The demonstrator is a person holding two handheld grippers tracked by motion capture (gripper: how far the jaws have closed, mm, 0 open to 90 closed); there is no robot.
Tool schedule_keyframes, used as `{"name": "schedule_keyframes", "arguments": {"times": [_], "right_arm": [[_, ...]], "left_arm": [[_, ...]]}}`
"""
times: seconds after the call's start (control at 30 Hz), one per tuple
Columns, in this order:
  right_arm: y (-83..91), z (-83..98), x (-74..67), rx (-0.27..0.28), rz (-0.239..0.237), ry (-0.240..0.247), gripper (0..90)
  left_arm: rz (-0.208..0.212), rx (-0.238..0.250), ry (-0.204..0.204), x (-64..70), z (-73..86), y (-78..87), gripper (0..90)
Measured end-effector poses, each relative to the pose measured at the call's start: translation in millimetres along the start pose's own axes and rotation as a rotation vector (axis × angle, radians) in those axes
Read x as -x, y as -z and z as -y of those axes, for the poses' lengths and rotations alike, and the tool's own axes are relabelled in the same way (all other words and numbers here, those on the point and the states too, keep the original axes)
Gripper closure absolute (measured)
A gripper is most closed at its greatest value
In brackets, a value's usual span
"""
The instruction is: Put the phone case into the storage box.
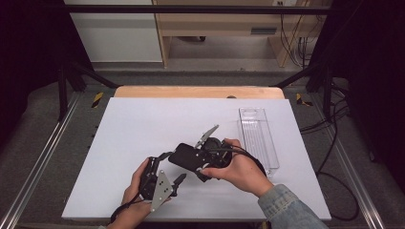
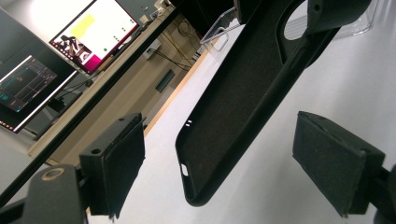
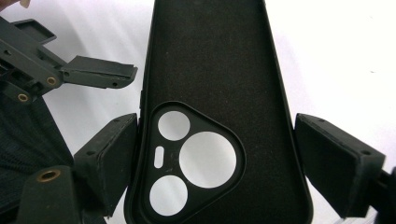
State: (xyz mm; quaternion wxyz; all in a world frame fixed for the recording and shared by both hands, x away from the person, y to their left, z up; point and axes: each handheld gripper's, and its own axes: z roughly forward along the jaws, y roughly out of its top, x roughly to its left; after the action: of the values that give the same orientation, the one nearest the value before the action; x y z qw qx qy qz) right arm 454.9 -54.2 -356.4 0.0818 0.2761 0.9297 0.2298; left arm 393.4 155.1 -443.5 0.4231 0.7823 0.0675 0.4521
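A black phone case (image 1: 183, 156) hangs above the white table top (image 1: 138, 124), inner side showing. My right gripper (image 1: 196, 160) is shut on it across its width at the camera-cutout end (image 3: 201, 158), with the left pad against one edge and the right pad at the other. The case's plain end (image 2: 219, 140) reaches between the jaws of my left gripper (image 1: 173, 167), which stand open with a gap on each side. One left jaw (image 3: 98, 72) lies beside the case in the right gripper view. A hand holds each gripper.
A clear plastic tray (image 1: 258, 138) lies lengthwise at the right of the table top. Metal rails (image 1: 43, 157) run along both sides. A wooden desk (image 1: 215, 24) stands beyond, and monitors (image 2: 93, 32) glow in the left gripper view.
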Motion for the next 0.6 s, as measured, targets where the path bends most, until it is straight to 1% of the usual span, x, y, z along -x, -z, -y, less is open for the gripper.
{"name": "schedule_keyframes", "arguments": {"times": [0.33, 0.43, 0.53, 0.6], "right_arm": [[0.3, -2.1, -3.4, 0.003, -0.003, 0.005, 16.4], [0.7, -2.6, -4.2, 0.003, -0.003, 0.010, 16.4], [1.2, -3.2, -5.8, 0.001, -0.005, 0.017, 16.4], [1.3, -3.4, -6.0, 0.002, -0.004, 0.019, 16.4]], "left_arm": [[-0.003, -0.008, -0.021, 1.0, 1.3, 0.2, 22.3], [-0.006, -0.005, -0.031, 1.8, 1.2, 0.2, 25.1], [-0.013, 0.000, -0.045, 2.2, 0.8, 0.7, 31.1], [-0.014, 0.002, -0.054, 2.6, 0.6, 1.0, 32.2]]}}
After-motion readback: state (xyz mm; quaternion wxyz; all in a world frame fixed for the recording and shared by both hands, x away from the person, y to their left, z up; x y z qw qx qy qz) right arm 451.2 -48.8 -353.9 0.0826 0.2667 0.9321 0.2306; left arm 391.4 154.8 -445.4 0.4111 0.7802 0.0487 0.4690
